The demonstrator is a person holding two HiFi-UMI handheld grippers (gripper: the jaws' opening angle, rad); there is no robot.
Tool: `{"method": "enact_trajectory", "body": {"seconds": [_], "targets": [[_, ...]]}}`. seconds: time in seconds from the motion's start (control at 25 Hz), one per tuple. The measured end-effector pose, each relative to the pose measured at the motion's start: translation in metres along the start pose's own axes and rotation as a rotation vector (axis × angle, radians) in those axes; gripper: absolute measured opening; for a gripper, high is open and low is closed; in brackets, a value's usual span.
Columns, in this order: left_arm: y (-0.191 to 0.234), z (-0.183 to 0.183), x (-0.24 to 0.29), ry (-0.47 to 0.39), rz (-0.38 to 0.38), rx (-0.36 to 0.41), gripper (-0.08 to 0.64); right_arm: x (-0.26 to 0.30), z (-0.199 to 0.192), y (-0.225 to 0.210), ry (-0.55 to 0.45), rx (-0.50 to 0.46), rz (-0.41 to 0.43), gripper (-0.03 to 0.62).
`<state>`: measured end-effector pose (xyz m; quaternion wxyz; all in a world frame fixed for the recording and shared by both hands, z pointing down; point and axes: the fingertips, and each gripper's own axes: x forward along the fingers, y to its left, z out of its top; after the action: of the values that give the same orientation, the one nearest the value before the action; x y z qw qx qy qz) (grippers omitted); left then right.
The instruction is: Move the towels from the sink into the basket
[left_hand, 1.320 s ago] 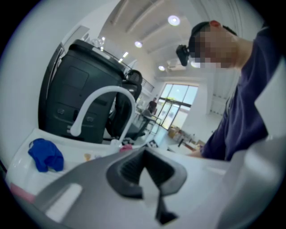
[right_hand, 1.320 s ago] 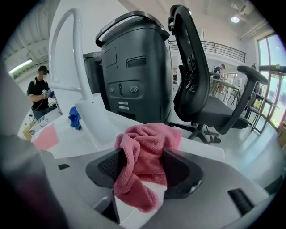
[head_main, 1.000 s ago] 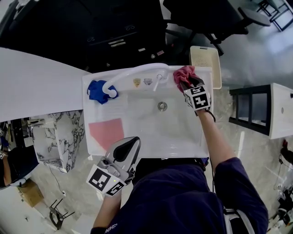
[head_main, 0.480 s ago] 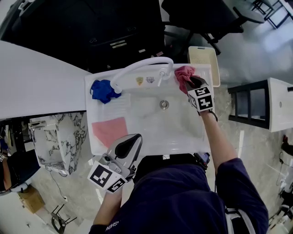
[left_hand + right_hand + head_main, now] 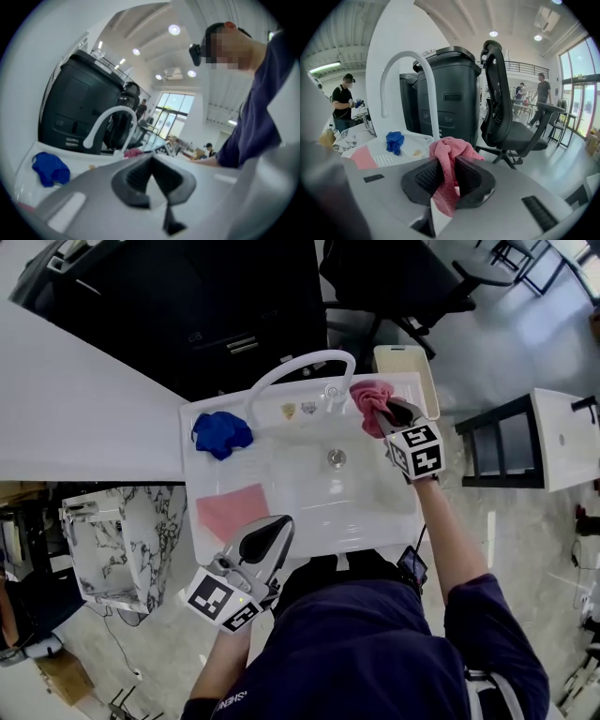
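At a white sink (image 5: 367, 501), we see the right gripper (image 5: 387, 414) clenched on a bunched red-pink towel (image 5: 369, 396), its jaws having just been closing with the cloth between them. In the right gripper view the towel (image 5: 448, 155) is pinched between the dark pads, with folds bulging above the right gripper (image 5: 445, 177) and a tail hanging below. From the head view we place this towel over the sink's far right corner, just beside the cream basket (image 5: 405, 359) that stands beyond the rim. Two more towels lie in the sink: a crumpled blue towel (image 5: 221, 434) at the far left corner, by the foot of the white arched faucet (image 5: 302, 366), and a flat pink towel (image 5: 232, 511) spread on the near left side. The drain (image 5: 336, 458) sits bare between them and the right gripper. The left gripper (image 5: 277, 529) hovers over the sink's near rim; in its own view we find the left gripper (image 5: 152, 164) with jaws pressed together and nothing between them, the blue towel (image 5: 49, 168) and faucet (image 5: 110, 117) beyond.
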<state>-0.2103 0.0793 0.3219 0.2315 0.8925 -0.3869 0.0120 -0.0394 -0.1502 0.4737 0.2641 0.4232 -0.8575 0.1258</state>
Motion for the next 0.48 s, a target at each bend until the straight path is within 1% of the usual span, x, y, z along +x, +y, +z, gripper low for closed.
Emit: {"method": "enact_trajectory", "body": {"seconds": [0.24, 0.48], "targets": [[0.004, 0.004, -0.019, -0.023, -0.043, 0.022, 0.003, -0.035, 0.023, 0.018, -0.047, -0.015, -0.026, 0.066], [0.006, 0.01, -0.028, -0.042, -0.094, 0.038, 0.003, -0.065, 0.032, 0.027, -0.069, -0.011, -0.065, 0.066]]}}
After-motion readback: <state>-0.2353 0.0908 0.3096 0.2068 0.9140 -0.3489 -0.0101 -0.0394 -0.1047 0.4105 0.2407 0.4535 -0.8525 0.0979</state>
